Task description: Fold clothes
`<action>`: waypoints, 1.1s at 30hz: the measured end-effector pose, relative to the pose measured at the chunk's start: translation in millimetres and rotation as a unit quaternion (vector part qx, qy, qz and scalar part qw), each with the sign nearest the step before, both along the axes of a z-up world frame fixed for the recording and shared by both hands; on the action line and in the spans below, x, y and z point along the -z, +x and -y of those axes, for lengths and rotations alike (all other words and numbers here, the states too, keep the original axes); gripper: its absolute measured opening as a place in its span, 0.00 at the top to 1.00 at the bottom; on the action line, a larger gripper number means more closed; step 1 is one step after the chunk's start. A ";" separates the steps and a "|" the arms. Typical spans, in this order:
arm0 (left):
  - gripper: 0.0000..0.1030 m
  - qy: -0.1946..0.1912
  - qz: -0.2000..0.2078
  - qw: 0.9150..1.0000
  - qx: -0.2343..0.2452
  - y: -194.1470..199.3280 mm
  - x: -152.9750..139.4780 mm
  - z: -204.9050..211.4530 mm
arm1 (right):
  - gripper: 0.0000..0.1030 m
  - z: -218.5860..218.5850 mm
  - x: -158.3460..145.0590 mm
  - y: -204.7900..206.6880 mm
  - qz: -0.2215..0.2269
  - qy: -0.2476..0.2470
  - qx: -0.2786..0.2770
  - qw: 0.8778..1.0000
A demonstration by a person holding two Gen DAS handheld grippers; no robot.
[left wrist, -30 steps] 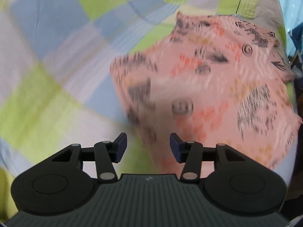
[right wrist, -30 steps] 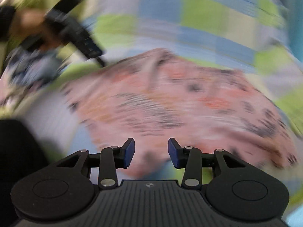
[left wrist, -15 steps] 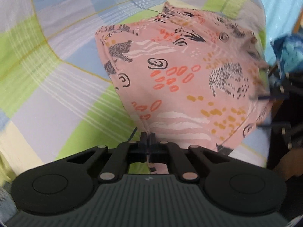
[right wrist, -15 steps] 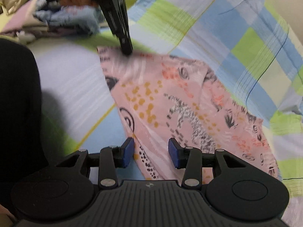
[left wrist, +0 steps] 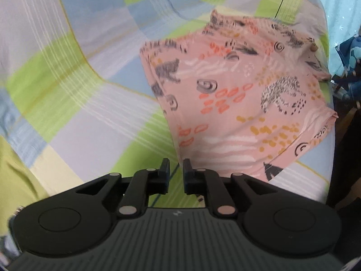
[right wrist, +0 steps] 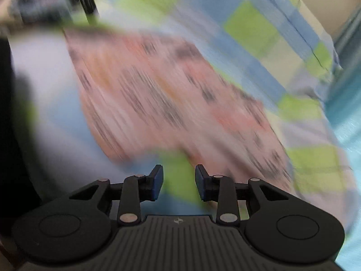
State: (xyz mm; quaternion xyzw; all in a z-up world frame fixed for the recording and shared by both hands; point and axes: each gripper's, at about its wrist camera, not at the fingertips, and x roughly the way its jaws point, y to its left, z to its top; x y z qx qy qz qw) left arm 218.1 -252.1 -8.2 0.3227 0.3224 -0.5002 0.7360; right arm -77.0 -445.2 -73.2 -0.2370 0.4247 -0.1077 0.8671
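The pink printed garment lies flat on the checked bed sheet. The left gripper is slightly apart and the right gripper wider apart; both hold nothing. A shallow pinch could slip, or catch the sheet underneath too.

Pink printed garment: soft, thin cloth, matt, w/ faint wrinkles at the edges. Checked sheet under it: woven cloth, matt, w/ fine raised white stripes (creased in places). Left gripper: black matt plastic, ribbed body, small dull metal pins at the joints. Right gripper: same matt plastic, blue pads look smooth; the rest of that view too blurred to judge.
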 end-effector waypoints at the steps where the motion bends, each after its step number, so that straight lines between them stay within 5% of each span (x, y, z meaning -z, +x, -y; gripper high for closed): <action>1: 0.90 -0.006 0.000 1.000 0.003 -4.2 -3.1 0.7 | 0.69 12.8 5.4 -6.5 -0.017 -0.015 0.007 1.000; 8: 0.85 -0.014 -0.012 1.000 0.021 -37.1 -1.1 19.0 | 0.66 29.6 39.6 -2.6 -0.067 -0.104 -0.059 0.991; 10: 0.83 -0.012 -0.018 1.000 0.016 -41.5 1.2 20.6 | 0.75 33.5 43.2 -2.4 -0.068 -0.106 -0.070 0.990; 11: 0.83 -0.011 -0.021 1.000 0.013 -43.0 3.1 19.7 | 0.96 36.0 42.4 -1.9 -0.066 -0.096 -0.067 0.991; 13: 0.83 -0.006 -0.026 1.000 0.008 -45.2 6.7 18.3 | 1.00 39.1 39.7 -3.9 -0.063 -0.079 -0.059 0.993; 21: 0.82 0.001 -0.028 1.000 -0.004 -46.9 10.2 13.4 | 0.97 13.0 26.5 -12.7 -0.055 -0.026 -0.065 0.996; 25: 0.72 0.008 -0.016 1.000 -0.017 -43.6 9.3 9.7 | 0.76 13.5 31.3 -12.2 -0.062 -0.031 -0.051 0.996; 33: 0.65 0.032 -0.014 0.998 -0.052 -40.9 16.8 -16.0 | 0.69 0.3 16.6 -29.1 -0.032 0.030 -0.017 0.999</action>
